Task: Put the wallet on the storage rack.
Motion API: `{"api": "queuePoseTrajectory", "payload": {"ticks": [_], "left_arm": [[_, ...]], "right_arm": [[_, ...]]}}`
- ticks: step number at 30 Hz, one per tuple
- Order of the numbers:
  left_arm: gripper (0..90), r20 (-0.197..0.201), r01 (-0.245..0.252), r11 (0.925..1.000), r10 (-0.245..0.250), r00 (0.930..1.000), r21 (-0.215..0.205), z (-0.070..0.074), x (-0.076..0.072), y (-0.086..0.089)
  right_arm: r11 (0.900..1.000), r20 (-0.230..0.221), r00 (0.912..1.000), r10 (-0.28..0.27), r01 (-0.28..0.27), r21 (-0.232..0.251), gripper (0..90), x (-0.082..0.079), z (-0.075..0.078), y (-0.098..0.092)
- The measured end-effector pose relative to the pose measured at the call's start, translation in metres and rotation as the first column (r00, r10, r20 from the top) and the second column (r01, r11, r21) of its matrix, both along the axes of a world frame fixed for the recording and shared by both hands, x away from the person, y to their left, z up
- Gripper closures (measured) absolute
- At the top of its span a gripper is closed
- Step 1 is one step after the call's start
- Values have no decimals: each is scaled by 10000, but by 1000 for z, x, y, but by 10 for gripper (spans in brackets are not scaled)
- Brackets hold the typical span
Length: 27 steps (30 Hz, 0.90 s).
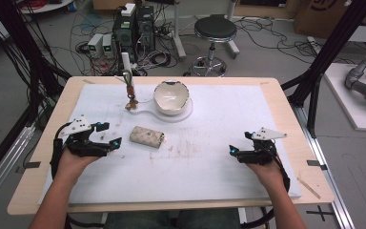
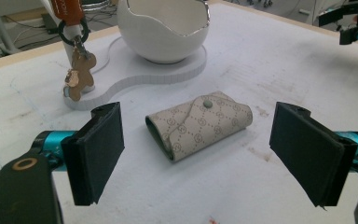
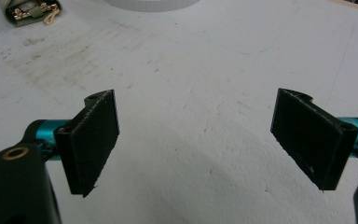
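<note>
Left gripper view, monogram-print key pouch [image 2: 199,122] lying clear of wide-apart left tool [image 2: 196,154]

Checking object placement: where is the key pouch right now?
In the high view the key pouch lies on the white mat, just right of the left gripper, below the bowl.

- Left gripper [image 1: 110,135] held low at the near left, pointing right, 2 jaws spread wide with nothing pressed between the pads [image 2: 98,149].
- Left hand [image 1: 74,160] wrapped around its body from behind, forearm entering from the near edge.
- Right gripper [image 1: 239,144] at the near right, pointing left, jaws wide apart and empty.
- Right hand [image 1: 262,167] gripping from behind, forearm angled in from the near right.
</note>
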<state>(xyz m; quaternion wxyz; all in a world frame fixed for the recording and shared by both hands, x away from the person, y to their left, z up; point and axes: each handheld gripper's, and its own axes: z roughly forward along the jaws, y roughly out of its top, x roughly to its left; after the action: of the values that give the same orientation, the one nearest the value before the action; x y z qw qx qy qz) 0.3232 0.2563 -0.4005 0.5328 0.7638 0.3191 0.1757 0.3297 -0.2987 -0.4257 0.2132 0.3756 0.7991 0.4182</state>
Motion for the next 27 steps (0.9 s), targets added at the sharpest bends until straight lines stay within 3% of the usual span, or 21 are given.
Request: {"api": "queuePoseTrajectory", "payload": {"ticks": [12, 17, 27], "left_arm": [[176, 93, -195, 9998, 194, 9998, 53, -2, -18, 17], [176, 113, -405, 9990, 403, 9991, 181, -3, -30, 28], [176, 43, -710, 9969, 709, 9975, 329, -6, -43, 40]], "right_arm": [[9987, 179, 9987, 482, -484, 138, 153, 15, 4, 25], [9953, 173, 9963, 836, -844, 478, 153, 26, 7, 44], [9820, 331, 9823, 1842, -1854, 363, 153, 39, 14, 87]]}}
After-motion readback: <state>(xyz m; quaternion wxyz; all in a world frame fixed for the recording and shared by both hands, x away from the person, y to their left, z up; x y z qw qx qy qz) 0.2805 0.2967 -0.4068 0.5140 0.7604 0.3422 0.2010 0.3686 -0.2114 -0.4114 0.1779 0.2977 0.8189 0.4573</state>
